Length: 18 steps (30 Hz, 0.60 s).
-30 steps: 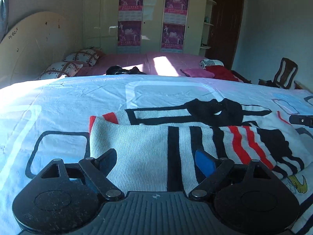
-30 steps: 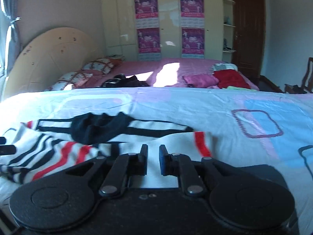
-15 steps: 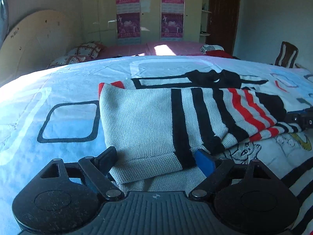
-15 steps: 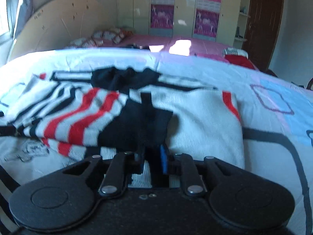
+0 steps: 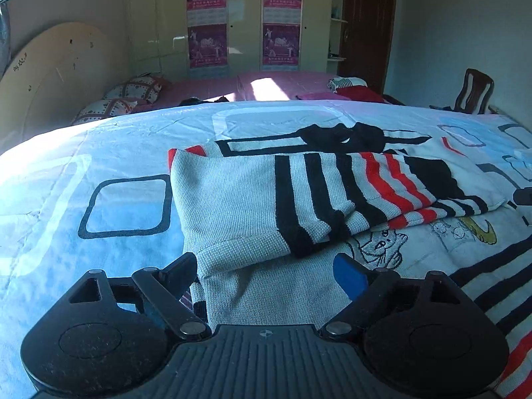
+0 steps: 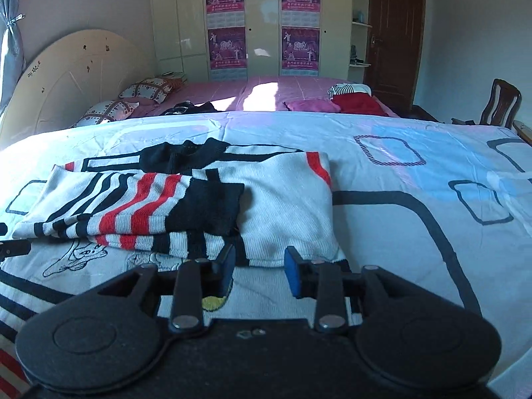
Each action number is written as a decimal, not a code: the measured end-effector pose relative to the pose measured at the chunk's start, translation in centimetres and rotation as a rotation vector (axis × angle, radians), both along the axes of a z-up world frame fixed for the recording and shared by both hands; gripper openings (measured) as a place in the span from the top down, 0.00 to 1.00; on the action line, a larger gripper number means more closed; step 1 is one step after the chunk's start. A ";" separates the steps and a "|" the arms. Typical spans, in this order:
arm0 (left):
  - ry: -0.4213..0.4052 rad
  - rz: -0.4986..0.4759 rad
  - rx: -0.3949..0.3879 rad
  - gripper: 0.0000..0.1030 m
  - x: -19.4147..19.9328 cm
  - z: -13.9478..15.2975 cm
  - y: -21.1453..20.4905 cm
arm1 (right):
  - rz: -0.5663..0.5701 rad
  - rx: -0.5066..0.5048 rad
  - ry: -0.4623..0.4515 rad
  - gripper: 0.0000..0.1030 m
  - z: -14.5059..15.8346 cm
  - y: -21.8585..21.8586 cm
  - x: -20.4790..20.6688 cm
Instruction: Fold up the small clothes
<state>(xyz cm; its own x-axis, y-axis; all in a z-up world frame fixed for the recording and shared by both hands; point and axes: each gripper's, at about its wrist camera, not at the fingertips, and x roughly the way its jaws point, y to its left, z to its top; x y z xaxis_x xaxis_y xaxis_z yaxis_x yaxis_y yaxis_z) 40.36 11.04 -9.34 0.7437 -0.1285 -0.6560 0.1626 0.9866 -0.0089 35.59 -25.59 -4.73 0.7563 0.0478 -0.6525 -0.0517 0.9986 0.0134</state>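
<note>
Striped knit sweater (image 5: 266,199), grey-white with black and red bands and a black collar, lies flat on the pale blue bedsheet with black rounded-square outlines (image 5: 99,153), both sleeves folded across its front so they overlap in the middle. A cartoon cat drawing shows on the lower front, below the folded sleeves. The left gripper (image 5: 266,274) hovers low over the sweater's near hem with its black fingers spread wide; cloth lies under the gap but the pads do not press it. The right gripper (image 6: 257,267) sits over the other side of the hem, its blue-padded fingers partly apart after just opening, holding nothing. Beyond the sheet are a pink-covered bed (image 6: 266,89) with patterned pillows, a cream wardrobe carrying purple posters (image 6: 229,20), a dark wooden door and a wooden chair (image 6: 502,103)
</note>
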 end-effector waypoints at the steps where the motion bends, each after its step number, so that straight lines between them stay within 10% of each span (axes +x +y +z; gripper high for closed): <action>1: -0.001 0.004 0.000 0.14 -0.5 0.1 0.0 | 0.001 0.000 0.006 0.66 0.1 0.0 -0.4; 10: 0.006 0.060 0.053 0.02 -6.2 0.4 0.0 | 0.022 0.024 0.030 0.47 -0.1 -1.3 -5.0; 18: 0.138 0.090 -0.216 0.09 -15.3 -1.5 3.2 | 0.029 0.136 0.084 0.47 -1.4 -5.7 -12.3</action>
<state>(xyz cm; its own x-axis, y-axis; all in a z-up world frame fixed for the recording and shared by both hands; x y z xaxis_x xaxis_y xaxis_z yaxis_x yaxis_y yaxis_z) 25.05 14.25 -10.86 0.6643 -0.2136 -0.7163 0.0569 0.9700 -0.2365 23.32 -31.27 -6.12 0.6961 0.1612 -0.6996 -0.0732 0.9853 0.1542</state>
